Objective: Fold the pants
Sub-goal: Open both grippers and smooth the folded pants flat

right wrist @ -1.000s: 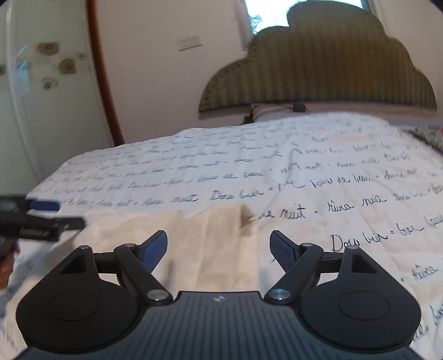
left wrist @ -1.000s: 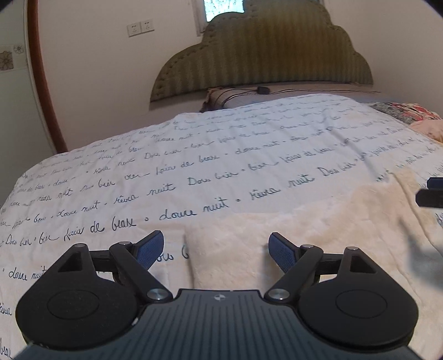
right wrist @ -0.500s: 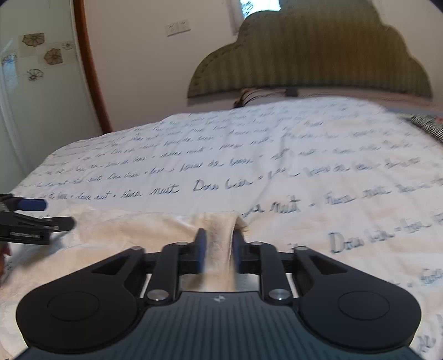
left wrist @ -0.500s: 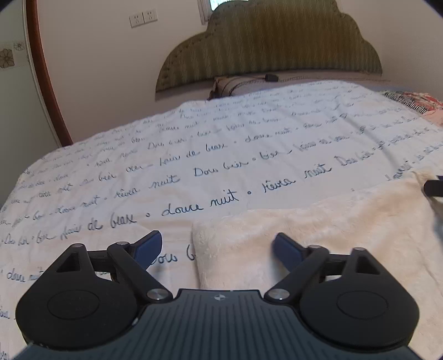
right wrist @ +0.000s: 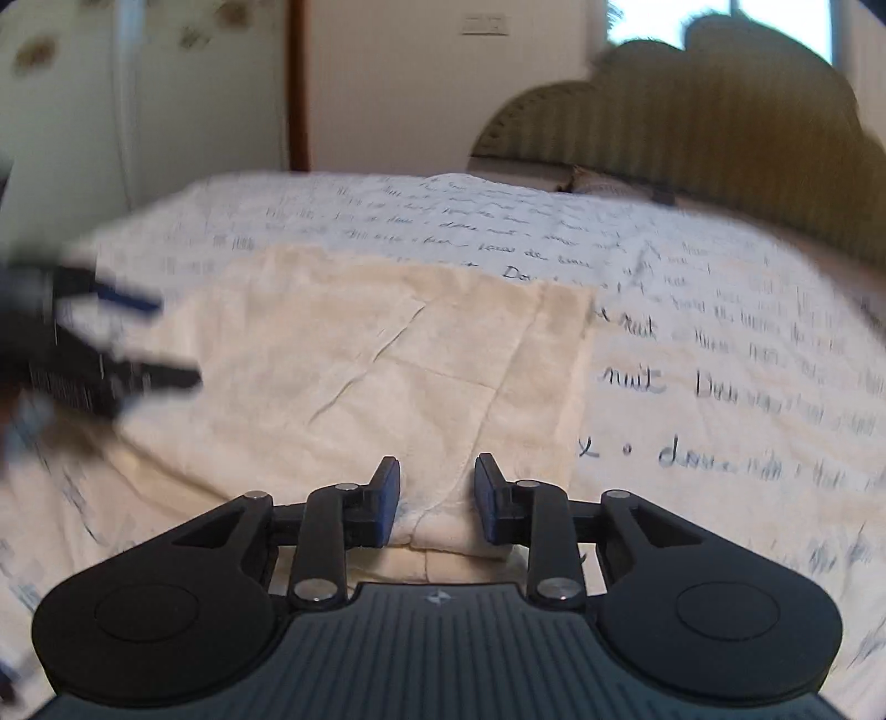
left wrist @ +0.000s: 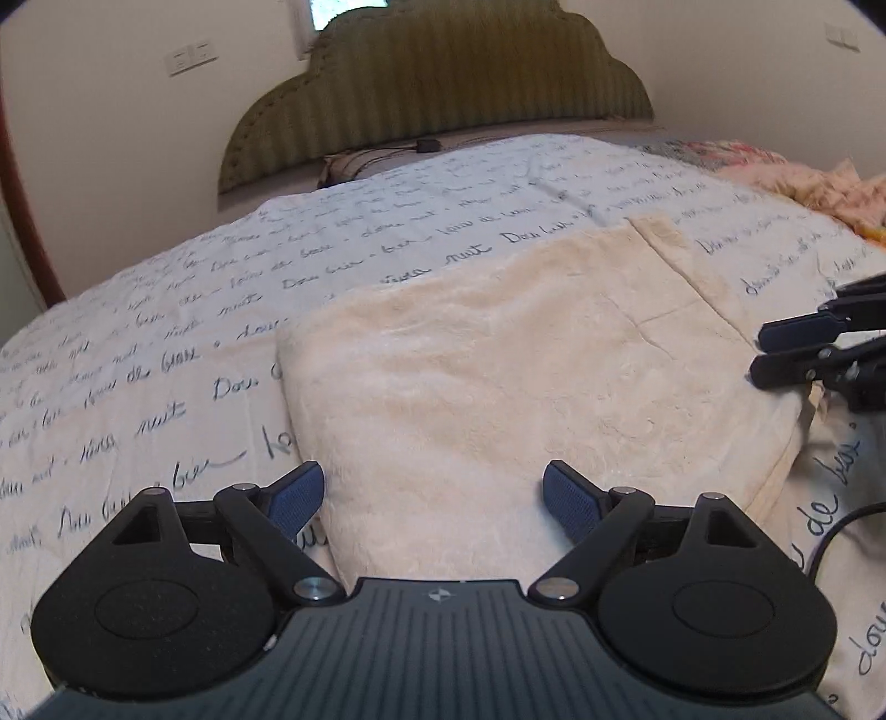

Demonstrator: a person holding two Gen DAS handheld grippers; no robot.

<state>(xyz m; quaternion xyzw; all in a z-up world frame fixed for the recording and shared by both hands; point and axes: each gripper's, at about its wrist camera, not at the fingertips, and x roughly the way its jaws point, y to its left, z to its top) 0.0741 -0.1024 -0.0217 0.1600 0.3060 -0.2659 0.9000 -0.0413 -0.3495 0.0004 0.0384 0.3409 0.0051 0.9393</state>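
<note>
Pants point(left wrist: 531, 354) of cream, fleecy cloth lie folded into a broad rectangle on the bed point(left wrist: 166, 387), over a white cover printed with lines of dark handwriting. In the left wrist view the cloth fills the middle of the picture, with a rounded fold along its left side and a seam running up toward its far right corner. In the right wrist view the pants point(right wrist: 387, 360) show a straight right edge and a few creases across the top layer.

The left gripper point(left wrist: 432, 498) hangs low over the near edge of the pants with its blue-padded fingers spread wide, nothing between them but the cloth below. The right gripper point(right wrist: 437, 498) has its fingers drawn in to a narrow gap, with a bunched edge of the pants sitting between the pads; the pads do not visibly press the cloth. Each gripper appears at the side of the other's view, the left one blurred.

Behind the bed stand an olive, scalloped headboard point(left wrist: 443, 88), a pale wall with a switch plate point(left wrist: 191, 55), and a window point(right wrist: 720, 22).
</note>
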